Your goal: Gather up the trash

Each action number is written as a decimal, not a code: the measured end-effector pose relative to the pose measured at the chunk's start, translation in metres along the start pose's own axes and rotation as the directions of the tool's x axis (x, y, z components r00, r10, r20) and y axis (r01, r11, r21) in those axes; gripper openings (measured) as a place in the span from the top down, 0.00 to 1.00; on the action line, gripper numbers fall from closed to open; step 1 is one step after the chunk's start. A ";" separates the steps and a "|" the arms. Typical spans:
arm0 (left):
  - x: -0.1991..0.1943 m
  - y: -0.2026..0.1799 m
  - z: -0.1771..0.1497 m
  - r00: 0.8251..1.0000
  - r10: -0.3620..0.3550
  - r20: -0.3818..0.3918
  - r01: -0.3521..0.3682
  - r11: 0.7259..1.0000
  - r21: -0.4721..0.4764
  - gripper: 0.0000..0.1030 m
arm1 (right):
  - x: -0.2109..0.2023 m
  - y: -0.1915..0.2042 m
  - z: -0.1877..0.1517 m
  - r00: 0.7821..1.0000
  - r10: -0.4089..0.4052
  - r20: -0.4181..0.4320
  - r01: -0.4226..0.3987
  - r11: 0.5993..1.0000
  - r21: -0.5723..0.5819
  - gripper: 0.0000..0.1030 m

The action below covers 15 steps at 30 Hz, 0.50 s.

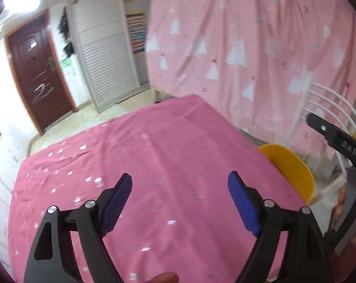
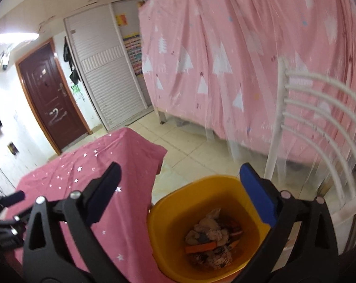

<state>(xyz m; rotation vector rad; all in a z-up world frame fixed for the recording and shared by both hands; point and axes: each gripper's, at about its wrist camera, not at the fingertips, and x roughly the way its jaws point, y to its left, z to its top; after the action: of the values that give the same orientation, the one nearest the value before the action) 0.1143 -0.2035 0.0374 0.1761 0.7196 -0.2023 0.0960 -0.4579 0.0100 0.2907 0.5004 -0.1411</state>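
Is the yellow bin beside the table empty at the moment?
No, the yellow bin holds crumpled trash at its bottom in the right wrist view.

A: Where's the light coming from?
B: A ceiling lamp (image 1: pixel 21 1) at upper left, blown out to white glare; the wall (image 1: pixel 3 99) beneath is washed out.
A: Sharpness?
B: Motion blur smears the pink curtain (image 1: pixel 248 47) and door (image 1: pixel 36 70). Fisheye bends everything; corners go black.

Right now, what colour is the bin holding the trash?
Yellow-orange bin, seen best in the right wrist view.
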 end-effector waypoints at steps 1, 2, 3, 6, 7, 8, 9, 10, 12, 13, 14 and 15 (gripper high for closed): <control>-0.001 0.008 -0.001 1.000 0.017 0.009 -0.017 1.000 -0.010 0.25 | -0.002 0.006 0.000 1.000 -0.007 0.017 0.007 1.000 -0.023 0.06; -0.003 0.016 -0.003 0.999 0.038 0.021 -0.038 0.999 -0.022 0.24 | -0.004 0.012 0.000 0.999 -0.005 0.032 0.007 0.999 -0.045 0.06; -0.005 0.025 -0.005 0.998 0.056 0.030 -0.055 0.998 -0.033 0.24 | -0.006 0.019 -0.001 0.999 0.010 0.046 -0.007 0.998 -0.068 0.06; -0.007 0.045 -0.011 0.996 0.085 0.039 -0.083 0.995 -0.057 0.23 | -0.013 0.040 -0.005 0.996 0.063 0.068 -0.055 0.992 -0.110 0.06; -0.007 0.053 -0.014 0.994 0.097 0.040 -0.094 0.993 -0.066 0.23 | -0.015 0.047 -0.006 0.994 0.080 0.068 -0.071 0.990 -0.124 0.06; -0.008 0.059 -0.015 0.993 0.108 0.042 -0.104 0.992 -0.074 0.23 | -0.015 0.054 -0.007 0.994 0.090 0.065 -0.080 0.987 -0.139 0.06; -0.009 0.065 -0.018 0.992 0.115 0.043 -0.111 0.991 -0.079 0.23 | -0.016 0.064 -0.009 0.993 0.101 0.063 -0.090 0.983 -0.162 0.06; -0.010 0.069 -0.019 0.991 0.124 0.045 -0.120 0.989 -0.085 0.23 | -0.016 0.070 -0.010 0.992 0.113 0.063 -0.100 0.979 -0.177 0.06; -0.012 0.084 -0.021 0.987 0.149 0.051 -0.144 0.985 -0.099 0.22 | -0.015 0.083 -0.012 0.987 0.154 0.053 -0.141 0.971 -0.195 0.06; -0.013 0.089 -0.022 0.986 0.160 0.055 -0.153 0.982 -0.106 0.22 | -0.015 0.090 -0.012 0.982 0.183 0.049 -0.170 0.965 -0.200 0.06; -0.014 0.098 -0.023 0.983 0.174 0.061 -0.166 0.979 -0.118 0.22 | -0.015 0.095 -0.014 0.978 0.204 0.047 -0.190 0.960 -0.204 0.06; -0.015 0.102 -0.023 0.981 0.184 0.063 -0.175 0.977 -0.126 0.22 | -0.013 0.104 -0.014 0.973 0.228 0.041 -0.215 0.953 -0.213 0.06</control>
<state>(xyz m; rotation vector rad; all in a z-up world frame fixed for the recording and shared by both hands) 0.1131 -0.0973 0.0396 0.1174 0.6356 0.0072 0.0992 -0.3544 0.0299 0.1357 0.4107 0.1203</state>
